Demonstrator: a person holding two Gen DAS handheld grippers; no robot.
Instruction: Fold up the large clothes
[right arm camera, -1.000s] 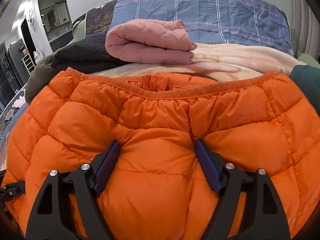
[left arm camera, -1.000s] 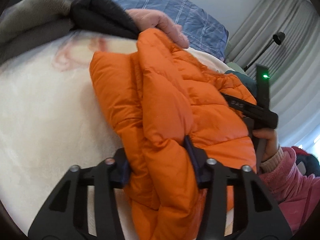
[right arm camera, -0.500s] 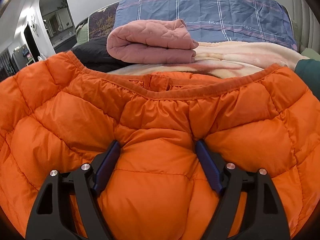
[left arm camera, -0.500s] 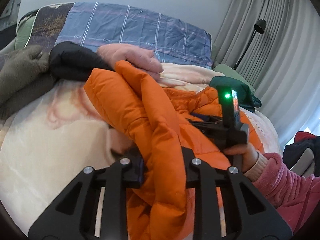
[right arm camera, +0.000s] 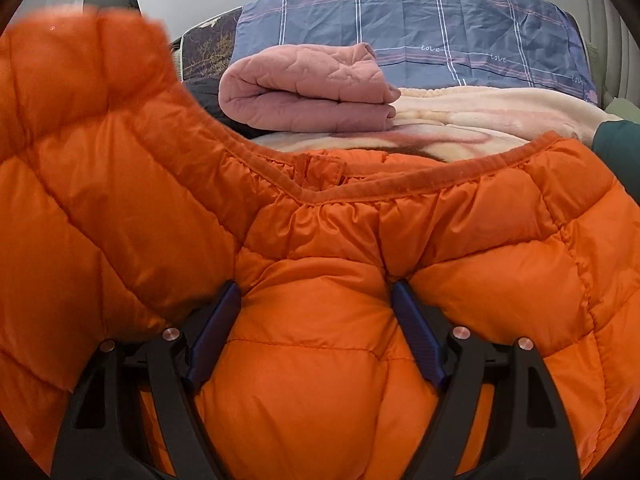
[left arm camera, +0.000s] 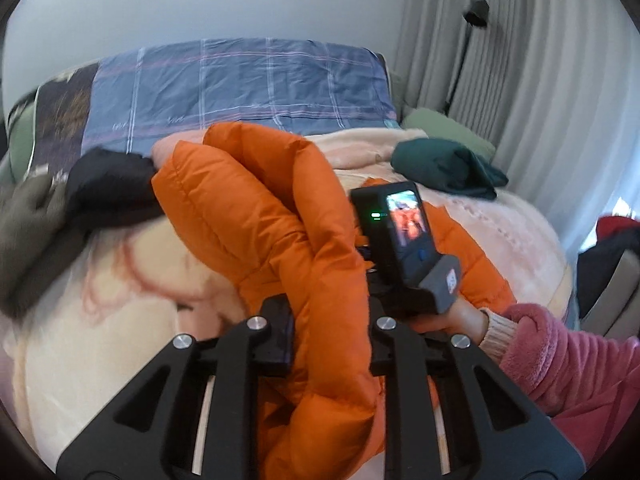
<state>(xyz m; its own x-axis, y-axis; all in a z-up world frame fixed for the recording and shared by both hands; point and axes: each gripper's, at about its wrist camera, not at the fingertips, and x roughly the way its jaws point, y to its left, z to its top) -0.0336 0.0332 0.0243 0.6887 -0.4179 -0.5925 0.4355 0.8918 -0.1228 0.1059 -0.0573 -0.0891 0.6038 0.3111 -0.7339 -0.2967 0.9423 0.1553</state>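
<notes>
An orange puffer jacket (left arm camera: 256,216) lies on a cream blanket (left arm camera: 100,320) on the bed. My left gripper (left arm camera: 330,332) is shut on a thick fold of the jacket and holds it lifted off the blanket. My right gripper (right arm camera: 316,320) is shut on another bulge of the same jacket (right arm camera: 500,260) near its hem. The raised left part of the jacket (right arm camera: 80,140) fills the left of the right wrist view. The right gripper's body with its lit screen (left arm camera: 400,236) shows in the left wrist view, close to my left fingers.
A folded pink quilted garment (right arm camera: 308,88) and a black garment (left arm camera: 108,184) lie at the back of the bed by a blue plaid pillow (left arm camera: 240,84). A dark green garment (left arm camera: 444,168) lies at the right. Grey curtains (left arm camera: 540,80) and a floor lamp stand beyond.
My left gripper has lifted its fold of the jacket and swung it toward the right gripper. The jacket's left side has risen in the right wrist view. The right gripper has held still.
</notes>
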